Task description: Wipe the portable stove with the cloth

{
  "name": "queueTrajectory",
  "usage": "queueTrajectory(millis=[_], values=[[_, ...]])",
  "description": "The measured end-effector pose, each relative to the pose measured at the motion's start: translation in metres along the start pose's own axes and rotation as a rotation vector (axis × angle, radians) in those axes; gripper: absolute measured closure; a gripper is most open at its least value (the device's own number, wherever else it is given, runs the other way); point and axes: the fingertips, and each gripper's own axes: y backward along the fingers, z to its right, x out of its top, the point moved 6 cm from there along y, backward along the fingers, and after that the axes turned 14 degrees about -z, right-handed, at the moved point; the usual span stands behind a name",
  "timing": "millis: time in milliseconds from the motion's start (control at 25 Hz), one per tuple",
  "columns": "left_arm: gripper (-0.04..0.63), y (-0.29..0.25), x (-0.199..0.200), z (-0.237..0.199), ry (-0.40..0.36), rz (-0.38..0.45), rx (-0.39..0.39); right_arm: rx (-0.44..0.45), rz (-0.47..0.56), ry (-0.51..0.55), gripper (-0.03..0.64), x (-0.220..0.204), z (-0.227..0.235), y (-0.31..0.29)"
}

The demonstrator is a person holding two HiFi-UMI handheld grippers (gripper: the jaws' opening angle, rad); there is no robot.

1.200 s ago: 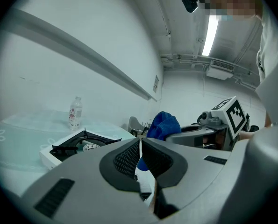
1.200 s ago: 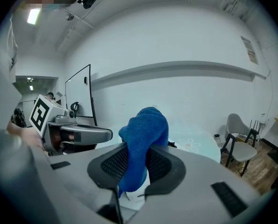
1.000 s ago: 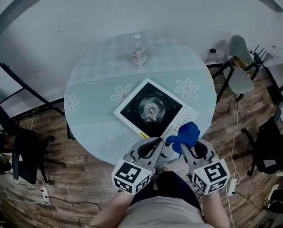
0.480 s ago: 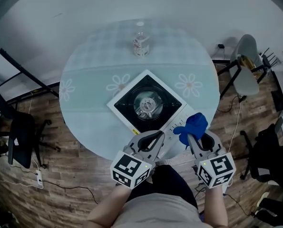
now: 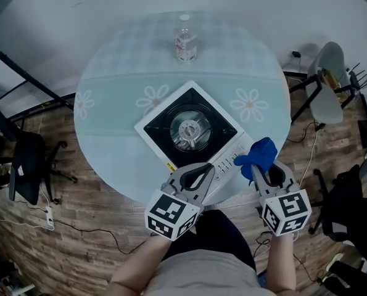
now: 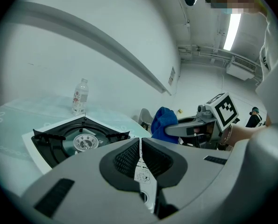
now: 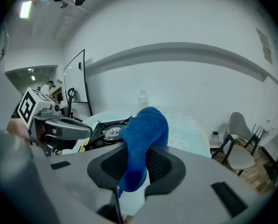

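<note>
Two grippers beside stove (image 5: 189, 128) corner: right gripper (image 5: 256, 171) jaws clamp cloth (image 5: 258, 153), left gripper (image 5: 206, 169) jaws together.

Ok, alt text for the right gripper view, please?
The right tool clamps a blue cloth between its jaws. Past it, on a round table, sit the portable stove and a bottle; the left tool shows at left.

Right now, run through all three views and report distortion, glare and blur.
Head view: the fisheye bows the table rim; the light is even and the portable stove is sharp. Left gripper view: dark vignette in the corners, and the ceiling light is blown out. Right gripper view: same vignette, the cloth is crisp, and a ceiling lamp glares at upper left.
</note>
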Motion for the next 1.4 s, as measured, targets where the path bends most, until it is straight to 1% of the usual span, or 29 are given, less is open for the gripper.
queueTrajectory(millis=[120, 360, 520, 840, 1120, 1280, 1400], values=[[0.565, -0.008, 0.000, -0.003, 0.016, -0.009, 0.019, 0.000, -0.022, 0.000, 0.520, -0.002, 0.008, -0.010], [0.565, -0.018, 0.001, -0.006, 0.055, -0.013, 0.037, 0.004, -0.069, 0.036, 0.520, -0.003, 0.017, -0.027], [0.565, -0.027, 0.000, -0.009, 0.065, -0.032, 0.045, 0.009, -0.104, 0.058, 0.518, -0.006, 0.021, -0.042], [0.565, -0.035, 0.003, -0.010, 0.105, -0.040, 0.033, 0.034, -0.160, 0.121, 0.517, -0.009, 0.022, -0.064], [0.565, -0.042, 0.002, -0.002, 0.101, -0.058, 0.024, 0.004, -0.172, 0.191, 0.517, -0.011, 0.021, -0.078], [0.565, -0.041, -0.002, 0.001, 0.128, -0.053, 0.022, 0.022, -0.161, 0.181, 0.517, -0.011, 0.022, -0.081], [0.565, -0.040, -0.008, 0.005, 0.142, -0.059, 0.012, 0.049, -0.147, 0.140, 0.517, -0.015, 0.024, -0.080]])
